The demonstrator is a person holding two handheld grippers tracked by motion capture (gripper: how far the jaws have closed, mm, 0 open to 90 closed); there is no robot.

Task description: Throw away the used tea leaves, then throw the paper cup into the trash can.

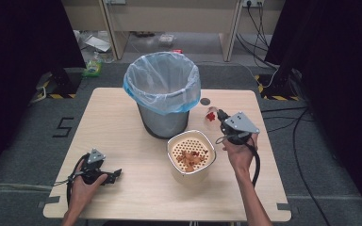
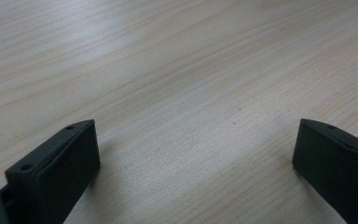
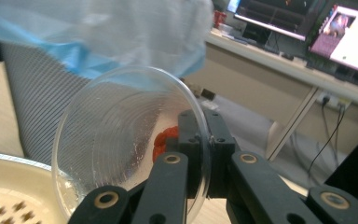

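Observation:
My right gripper (image 1: 218, 114) is shut on the rim of a clear plastic cup (image 3: 121, 140), which lies tilted on its side with its mouth toward the camera. Something red (image 3: 161, 142) sits at the cup's bottom; from above the cup (image 1: 210, 116) shows right of the bin. A grey mesh bin (image 1: 164, 94) with a blue-rimmed plastic liner stands at the table's centre back. In front of it is a cream container (image 1: 191, 155) with a perforated insert holding brownish scraps. My left gripper (image 1: 117, 174) rests open on the bare wood near the front left, its jaws wide apart.
The light wooden table (image 1: 122, 136) has bare room on its left half and front. A small dark round spot (image 1: 205, 101) lies right of the bin. Cables and a desk with monitors (image 3: 307, 28) lie beyond the table.

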